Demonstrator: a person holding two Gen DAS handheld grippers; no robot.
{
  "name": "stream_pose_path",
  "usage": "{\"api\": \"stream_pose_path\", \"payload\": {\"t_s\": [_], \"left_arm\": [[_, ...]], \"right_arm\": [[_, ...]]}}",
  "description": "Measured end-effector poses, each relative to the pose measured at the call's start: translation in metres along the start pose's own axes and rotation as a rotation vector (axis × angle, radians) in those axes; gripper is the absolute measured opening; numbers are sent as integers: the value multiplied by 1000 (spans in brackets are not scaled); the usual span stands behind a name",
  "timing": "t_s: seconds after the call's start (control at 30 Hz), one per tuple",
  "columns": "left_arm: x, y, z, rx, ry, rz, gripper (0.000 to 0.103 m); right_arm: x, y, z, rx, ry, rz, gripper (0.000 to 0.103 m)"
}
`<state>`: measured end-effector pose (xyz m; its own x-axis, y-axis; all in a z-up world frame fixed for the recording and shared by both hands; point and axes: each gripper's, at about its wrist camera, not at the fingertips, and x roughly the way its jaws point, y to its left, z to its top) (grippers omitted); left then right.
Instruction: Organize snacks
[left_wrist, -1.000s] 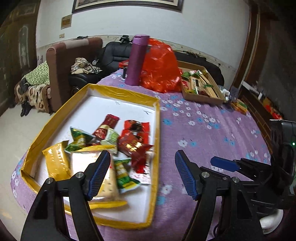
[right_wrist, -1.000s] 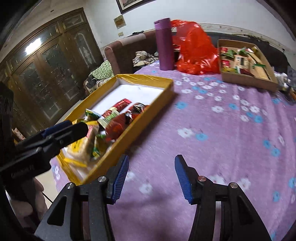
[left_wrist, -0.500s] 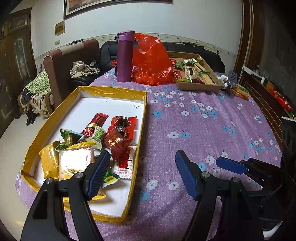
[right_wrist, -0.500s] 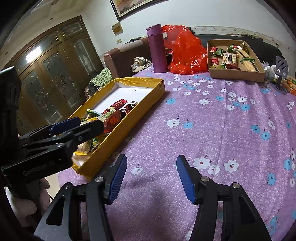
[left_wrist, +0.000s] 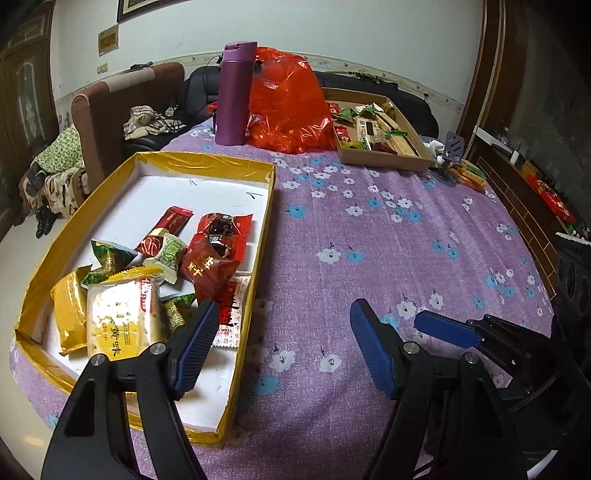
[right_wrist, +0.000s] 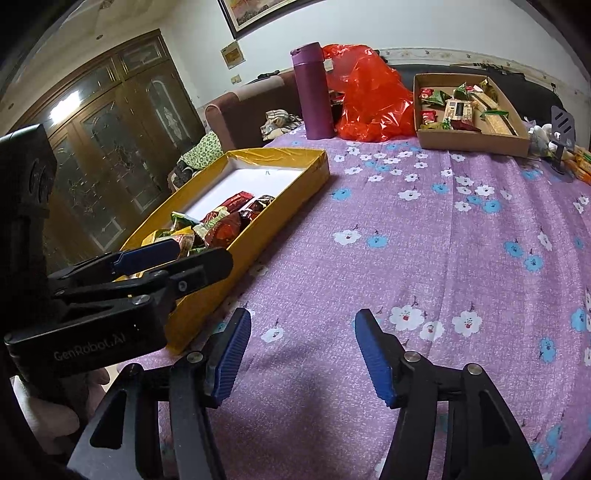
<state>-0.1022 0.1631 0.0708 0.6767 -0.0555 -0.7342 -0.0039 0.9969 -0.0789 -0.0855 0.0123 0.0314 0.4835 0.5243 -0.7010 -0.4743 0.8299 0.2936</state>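
A gold-rimmed white box (left_wrist: 271, 192) sits at the left of the purple flowered table and holds several wrapped snacks (left_wrist: 207, 254) piled at its near end. It also shows in the right wrist view (right_wrist: 295, 184). A brown cardboard tray (left_wrist: 384, 157) with more snacks stands at the far side; the right wrist view shows it too (right_wrist: 472, 140). My left gripper (left_wrist: 282, 347) is open and empty above the box's near right edge. My right gripper (right_wrist: 301, 354) is open and empty over bare tablecloth. Each gripper shows in the other's view.
A purple flask (left_wrist: 232, 96) and a red plastic bag (left_wrist: 291, 107) stand at the far edge of the table. Small packets (left_wrist: 467, 173) lie at the far right. A sofa (left_wrist: 122, 107) and wooden cabinet (right_wrist: 110, 147) are behind the table.
Both grippers have drawn back and risen from the table, so more of the cloth and the far tray shows. Both stay open and empty. The snacks have not moved.
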Motion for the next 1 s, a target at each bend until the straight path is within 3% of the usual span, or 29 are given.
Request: {"api": "stream_pose_path", "payload": {"t_s": [0.33, 0.47, 0.57, 0.67, 0.73, 0.87, 1.0], "left_arm": [[-6, 11, 1, -32, -39, 2, 73], [-24, 15, 3, -34, -136, 76, 73], [-45, 17, 3, -28, -243, 181, 74], [-70, 20, 4, -33, -347, 254, 87], [-85, 23, 4, -39, -395, 280, 88], [-96, 39, -7, -91, -426, 304, 89], [-94, 57, -8, -187, -386, 251, 90]], "right_arm": [[9, 12, -1, -25, 16, -8, 61], [8, 18, -1, -44, 11, -11, 61], [4, 29, -2, -80, -4, -13, 61], [1, 34, -3, -97, -14, -13, 61], [-4, 40, -4, -113, -27, -8, 61], [-9, 44, -6, -118, -39, -3, 61], [-13, 47, -8, -122, -46, 1, 61]]}}
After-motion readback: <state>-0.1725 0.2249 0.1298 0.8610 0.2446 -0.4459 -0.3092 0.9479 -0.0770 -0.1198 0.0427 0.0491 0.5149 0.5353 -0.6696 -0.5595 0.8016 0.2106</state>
